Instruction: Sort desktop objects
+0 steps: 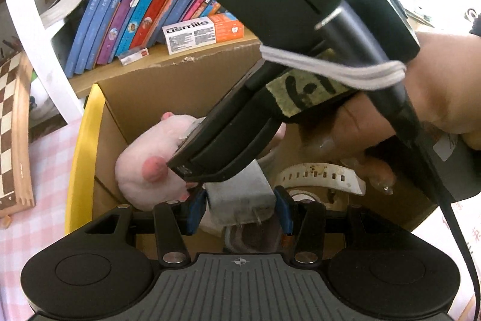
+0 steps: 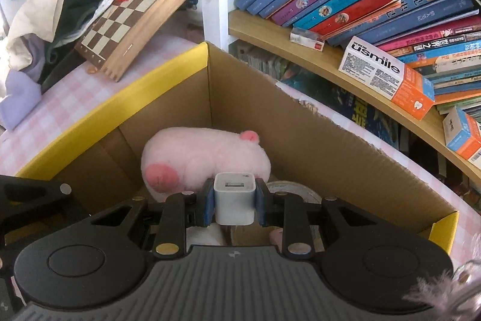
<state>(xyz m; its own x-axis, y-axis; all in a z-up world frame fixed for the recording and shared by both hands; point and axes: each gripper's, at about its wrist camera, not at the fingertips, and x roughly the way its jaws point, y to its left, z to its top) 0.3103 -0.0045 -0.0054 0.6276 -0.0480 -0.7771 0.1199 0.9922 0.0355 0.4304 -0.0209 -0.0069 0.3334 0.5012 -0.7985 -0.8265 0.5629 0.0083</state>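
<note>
Right above the yellow-rimmed brown cardboard box [image 2: 300, 122], clamping the small white cube charger [image 2: 234, 202] snugly between the right gripper [image 2: 234, 205] fingers, just in front of the pink plush pig [image 2: 204, 158] lying inside. Left gripper [image 1: 240, 209] fingers parted roughly charger-wide, gripping nothing far as visible. Also spotting a white perforated strap [image 1: 321, 175] down in the box.

In the left wrist view, the right gripper's body and the hand holding it hide much of the box [image 1: 99, 122], the stuffed pig's [image 1: 144, 167] far half and part of the white strap [image 1: 318, 175]. In the right wrist view, the charger [image 2: 234, 202] hides most of the tape roll [image 2: 296, 190]; a blurred furry thing [image 2: 442, 294] is cut off at the bottom right corner.
</note>
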